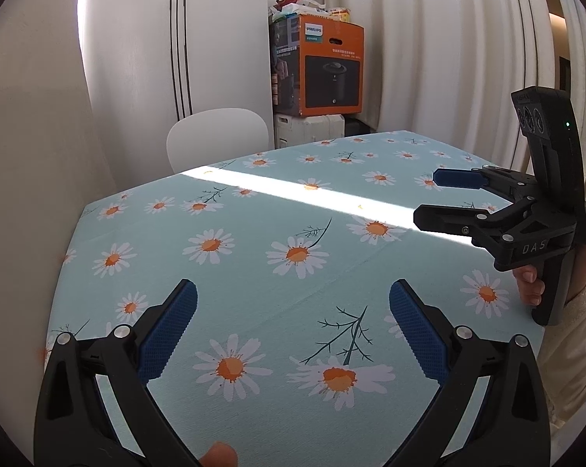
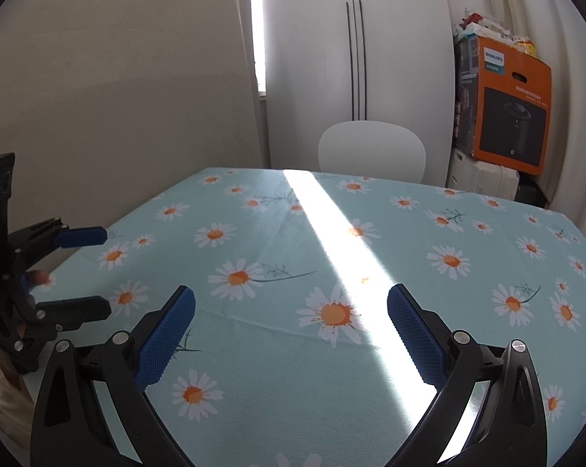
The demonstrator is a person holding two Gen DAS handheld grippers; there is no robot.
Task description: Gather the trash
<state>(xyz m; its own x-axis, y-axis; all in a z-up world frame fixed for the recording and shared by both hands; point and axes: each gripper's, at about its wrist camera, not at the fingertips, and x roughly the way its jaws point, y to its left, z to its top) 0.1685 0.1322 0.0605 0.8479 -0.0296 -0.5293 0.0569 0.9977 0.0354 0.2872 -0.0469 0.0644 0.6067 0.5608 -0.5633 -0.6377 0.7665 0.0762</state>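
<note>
Home dining corner: daisy-print cloth on tabletop, white chair, white wardrobe doors, curtains, stacked appliance box.

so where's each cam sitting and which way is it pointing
Left wrist: on the left gripper, facing across the daisy tablecloth; the right gripper and the hand holding it show.
Right wrist: on the right gripper, facing the same table; the left gripper shows at the left edge.
Shared: white chair, orange box, sunlight stripe.

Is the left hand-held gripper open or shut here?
Open. The left hand-held gripper shows both blue pads spread wide, with bare tablecloth between them and nothing held.
</note>
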